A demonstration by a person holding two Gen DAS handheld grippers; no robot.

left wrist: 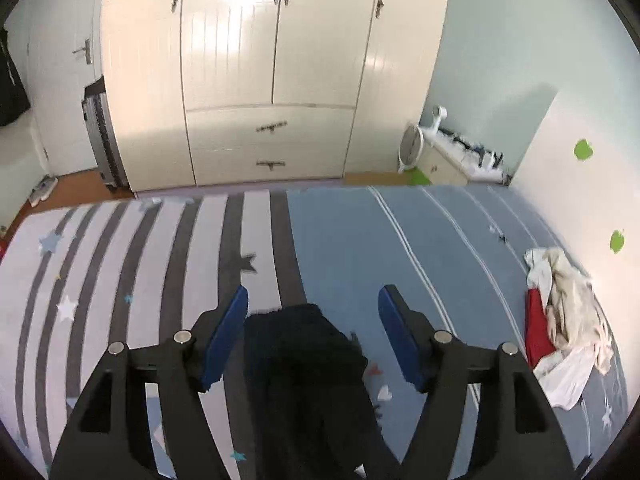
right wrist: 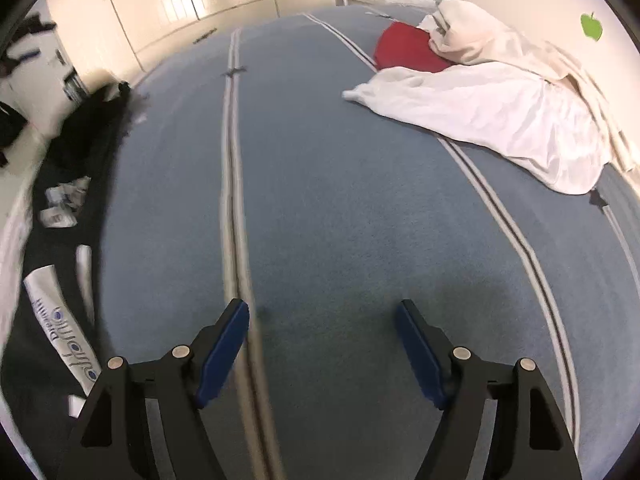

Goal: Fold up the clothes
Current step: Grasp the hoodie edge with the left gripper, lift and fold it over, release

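Left hand-held gripper (left wrist: 313,300) has its jaws spread apart above the bed (left wrist: 360,240), with a dark garment (left wrist: 308,360) lying under the gap, pads not touching it. Right hand-held gripper (right wrist: 323,314) is also apart, nothing in it. White (right wrist: 480,108) and red clothes (right wrist: 408,46) piled by the wall.
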